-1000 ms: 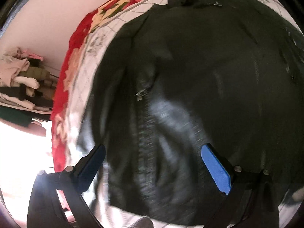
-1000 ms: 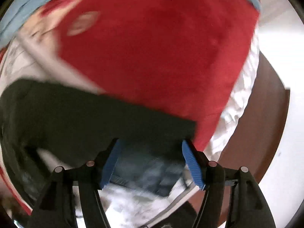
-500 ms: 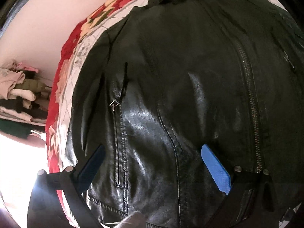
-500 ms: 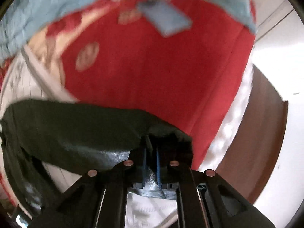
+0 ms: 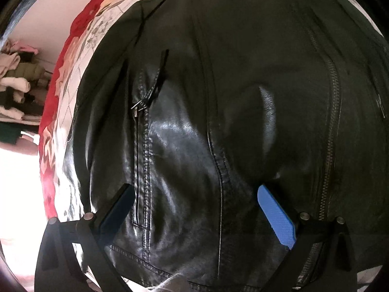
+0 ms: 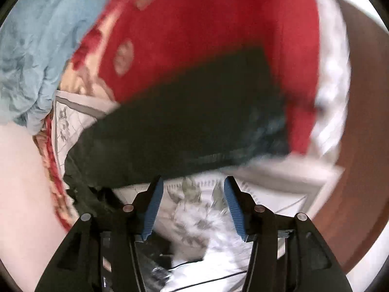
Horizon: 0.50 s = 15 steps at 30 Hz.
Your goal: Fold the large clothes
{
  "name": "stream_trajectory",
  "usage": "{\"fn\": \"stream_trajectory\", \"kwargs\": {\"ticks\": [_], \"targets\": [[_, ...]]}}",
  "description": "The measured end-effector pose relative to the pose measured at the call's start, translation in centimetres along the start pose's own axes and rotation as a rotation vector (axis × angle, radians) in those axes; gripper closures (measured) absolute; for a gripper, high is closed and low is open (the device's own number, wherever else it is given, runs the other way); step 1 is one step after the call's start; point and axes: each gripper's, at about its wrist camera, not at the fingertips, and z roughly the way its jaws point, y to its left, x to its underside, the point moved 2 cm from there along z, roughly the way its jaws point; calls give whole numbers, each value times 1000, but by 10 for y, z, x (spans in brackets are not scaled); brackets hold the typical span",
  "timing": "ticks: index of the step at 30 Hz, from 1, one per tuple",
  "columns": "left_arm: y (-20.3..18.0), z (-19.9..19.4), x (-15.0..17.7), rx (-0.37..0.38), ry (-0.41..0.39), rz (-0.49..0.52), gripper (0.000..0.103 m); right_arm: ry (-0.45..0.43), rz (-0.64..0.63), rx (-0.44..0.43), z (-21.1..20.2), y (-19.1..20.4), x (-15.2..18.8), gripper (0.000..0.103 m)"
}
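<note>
You are looking down on a black leather jacket (image 5: 218,126) that is lying front-up on the floral bedspread (image 5: 73,77), and it is filling more of the left wrist view than a second ago, when more of the white quilted cover was showing around its hem. Your left gripper (image 5: 194,199) is hovering over the jacket's lower front with its jaws standing wide, nothing between the pads, just as they stood before. Your right gripper (image 6: 192,202) has just been opening: half a second ago its pads were pinched together on the end of the sleeve (image 6: 194,121), and now they are standing partly apart, with the sleeve lying free just beyond the fingertips on the bedspread. Only the left view is showing the jacket's side pocket zip (image 5: 143,102), the long front zip (image 5: 333,121) and a stack of folded clothes (image 5: 17,82) off to the jacket's left. Only the right view is showing the pale blue cloth (image 6: 36,56) bunched beyond the sleeve and the brown bed frame (image 6: 359,146) to its right. No lettering can be read in either view.
</note>
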Motion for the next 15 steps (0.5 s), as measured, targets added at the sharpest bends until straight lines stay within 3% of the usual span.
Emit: {"fn": "stream_trajectory", "kwargs": {"ticks": [2, 7, 9, 11, 13, 15], "targets": [[0, -1, -1, -1, 0, 21, 0, -4, 52, -61, 18, -11, 5, 49], [0, -8, -10, 21, 38, 21, 0, -127, 240, -283, 37, -23, -7, 40], [2, -14, -15, 56, 34, 2, 0, -179, 280, -366, 44, -18, -13, 44], [1, -22, -22, 79, 13, -9, 0, -200, 272, -399, 48, -11, -16, 59], [-5, -28, -30, 97, -6, 2, 0, -192, 257, -432, 47, -11, -17, 61], [-9, -30, -35, 106, -17, 11, 0, -156, 241, -407, 63, -3, -26, 60]]}}
